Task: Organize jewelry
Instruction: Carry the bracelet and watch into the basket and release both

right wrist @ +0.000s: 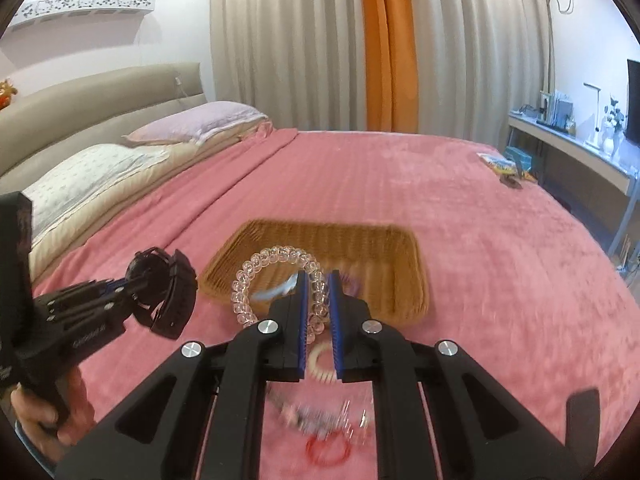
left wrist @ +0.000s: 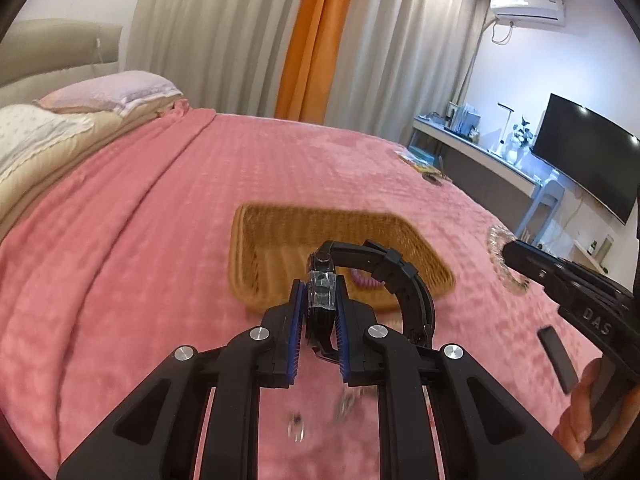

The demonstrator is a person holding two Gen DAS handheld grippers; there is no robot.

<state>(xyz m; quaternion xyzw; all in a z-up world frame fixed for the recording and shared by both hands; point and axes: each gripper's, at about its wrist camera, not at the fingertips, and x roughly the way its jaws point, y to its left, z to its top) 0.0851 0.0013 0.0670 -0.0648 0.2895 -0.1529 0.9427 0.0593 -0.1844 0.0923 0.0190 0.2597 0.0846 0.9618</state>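
My left gripper (left wrist: 320,292) is shut on a black wristwatch (left wrist: 384,264), pinching its case so the strap loops up and to the right, in the air before a wicker basket (left wrist: 280,240) on the pink bedspread. A pink coiled hair tie (left wrist: 366,280) lies in the basket. My right gripper (right wrist: 318,280) is shut on a clear bead bracelet (right wrist: 256,268), which hangs as a ring to the left of the fingers, above the basket (right wrist: 380,248). The right wrist view shows the left gripper (right wrist: 132,280) with the watch (right wrist: 176,296) at the left.
Below the grippers lie blurred small jewelry pieces (right wrist: 316,416), a red band (right wrist: 328,450) and a pale ring (right wrist: 320,360) on the bedspread (left wrist: 160,220). Pillows (right wrist: 192,120) sit at the bed's head. A desk with a screen (left wrist: 584,156) stands at the right.
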